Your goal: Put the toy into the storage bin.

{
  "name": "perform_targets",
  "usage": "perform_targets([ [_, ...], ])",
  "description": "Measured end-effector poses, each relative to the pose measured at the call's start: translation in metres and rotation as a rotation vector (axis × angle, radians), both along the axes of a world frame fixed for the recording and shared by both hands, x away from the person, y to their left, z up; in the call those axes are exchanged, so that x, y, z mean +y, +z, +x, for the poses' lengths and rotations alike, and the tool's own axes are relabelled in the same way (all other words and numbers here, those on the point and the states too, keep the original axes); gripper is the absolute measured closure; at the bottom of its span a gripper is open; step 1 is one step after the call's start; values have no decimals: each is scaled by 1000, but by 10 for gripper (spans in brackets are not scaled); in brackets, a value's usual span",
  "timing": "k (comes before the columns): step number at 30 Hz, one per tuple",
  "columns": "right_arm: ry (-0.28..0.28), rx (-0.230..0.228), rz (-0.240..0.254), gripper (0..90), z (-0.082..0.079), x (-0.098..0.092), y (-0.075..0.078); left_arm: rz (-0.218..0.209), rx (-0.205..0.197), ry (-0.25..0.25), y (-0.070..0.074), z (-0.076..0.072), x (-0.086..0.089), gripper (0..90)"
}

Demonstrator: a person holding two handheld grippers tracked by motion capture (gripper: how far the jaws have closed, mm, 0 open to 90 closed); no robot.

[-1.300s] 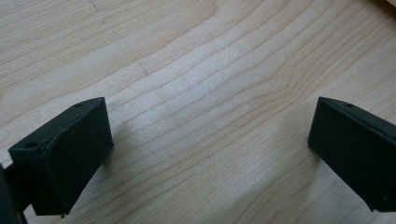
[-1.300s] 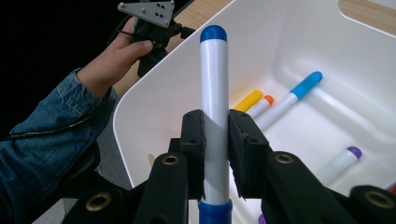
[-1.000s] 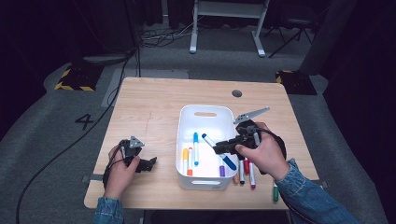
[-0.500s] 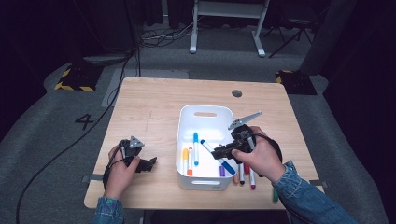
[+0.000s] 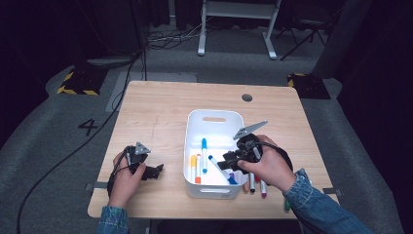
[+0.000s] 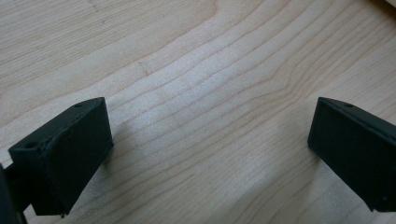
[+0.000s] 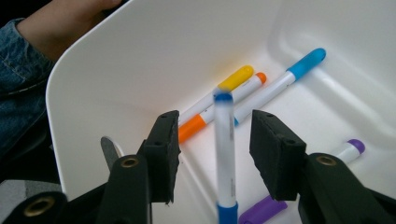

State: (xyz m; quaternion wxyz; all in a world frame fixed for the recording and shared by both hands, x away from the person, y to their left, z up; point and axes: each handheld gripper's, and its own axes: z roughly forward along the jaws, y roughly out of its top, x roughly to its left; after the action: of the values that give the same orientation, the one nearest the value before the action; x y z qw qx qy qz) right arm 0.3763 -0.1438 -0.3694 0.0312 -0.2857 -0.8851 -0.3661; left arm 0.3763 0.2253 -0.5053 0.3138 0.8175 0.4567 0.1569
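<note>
Dark floor and trailing cables surround a light wooden table point(image 5: 160, 112), and on it, a little toward three o'clock from centre, stands a white bin point(image 5: 214, 117). The work in hand looks like gathering markers into that bin. Inside it lie a light-blue-capped marker point(image 7: 280, 84), a yellow-capped one point(image 7: 236, 79), an orange one point(image 7: 196, 126) and a purple-capped one point(image 7: 348, 149), so several appear already stowed. A dark-blue marker point(image 7: 225, 154) sits between the jaws of the right gripper point(image 7: 212, 154), slanting over the bin's interior; those jaws have just been opening, and the pads stand clear of the barrel on both sides, so it seems freshly let go and about to settle among the others. Left to do: a few markers point(image 5: 257, 184) lie on the tabletop just outside the bin's wall at about four o'clock, and a green one point(image 5: 287, 204) rests near the table's edge beside the sleeve.

Right hand point(image 5: 268, 163) sits at the bin's three-to-four o'clock rim, with its gripper aimed toward nine o'clock and angled down into the bin. Left hand point(image 5: 124, 173) rests on the table at about eight o'clock, well apart from the bin. The left gripper point(image 6: 210, 149) points at bare wood, its jaws spread wide with nothing between them.
</note>
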Motion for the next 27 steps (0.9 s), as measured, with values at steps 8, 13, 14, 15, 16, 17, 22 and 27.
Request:
perform_targets([
  [8, -45, -47, 53, 522, -6, -18, 18, -3, -1, -1, 0, 0, 0, 1],
  [13, -76, -64, 67, 533, -10, -37, 27, 1, 0, 0, 0, 0, 0, 1],
  [14, -82, -68, 69, 533, -11, -41, 28, 1, 0, 0, 0, 0, 0, 1],
  [15, -90, -73, 70, 533, -12, -45, 29, 1, 0, 0, 0, 0, 0, 1],
  [16, -96, -77, 70, 530, -13, -49, 30, 1, 0, 0, 0, 0, 0, 1],
  [17, -102, -80, 70, 528, -14, -53, 31, 1, 0, 0, 0, 0, 0, 1],
  [22, -138, -88, 68, 523, -18, -72, 34, 3, -3, 1, 0, 0, 0, 1],
  [27, -178, -85, 57, 521, -20, -90, 34, 4, -4, 2, 0, 0, 0, 1],
])
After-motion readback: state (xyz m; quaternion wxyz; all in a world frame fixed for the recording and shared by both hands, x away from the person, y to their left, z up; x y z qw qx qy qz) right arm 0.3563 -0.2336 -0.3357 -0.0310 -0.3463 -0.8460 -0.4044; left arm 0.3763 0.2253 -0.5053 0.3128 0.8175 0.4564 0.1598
